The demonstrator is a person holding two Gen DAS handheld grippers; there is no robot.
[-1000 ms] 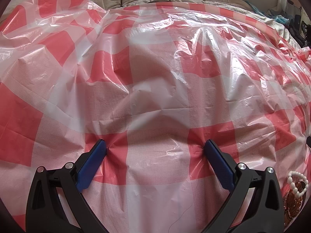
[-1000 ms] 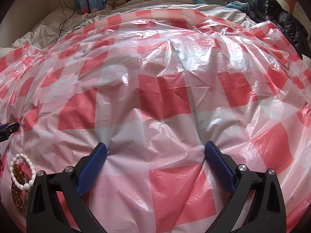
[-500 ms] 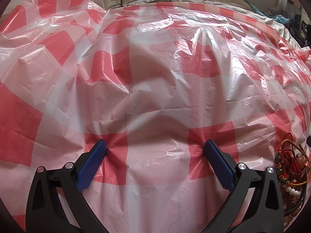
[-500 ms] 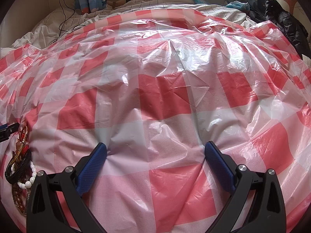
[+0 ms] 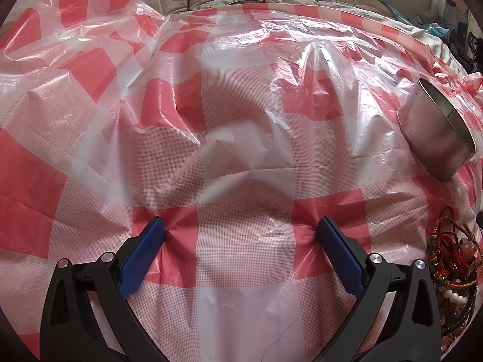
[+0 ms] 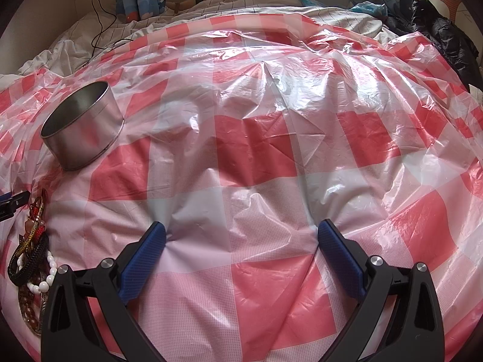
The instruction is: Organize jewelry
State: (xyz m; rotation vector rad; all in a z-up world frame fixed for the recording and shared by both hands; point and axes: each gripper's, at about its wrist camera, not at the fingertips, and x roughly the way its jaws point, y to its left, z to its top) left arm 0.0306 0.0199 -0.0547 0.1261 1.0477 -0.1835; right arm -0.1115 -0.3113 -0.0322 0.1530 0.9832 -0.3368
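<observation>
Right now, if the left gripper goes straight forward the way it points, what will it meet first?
Only the checked plastic sheet, which its fingertips already press. The metal tin and bracelet pile lie off to the right, probably outside that line.

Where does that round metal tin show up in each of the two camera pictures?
Left wrist view: metal tin at the right edge, above the bracelet pile.
Right wrist view: tin at upper left, above the same pile.
Shared landmark: the bracelet pile.
</observation>
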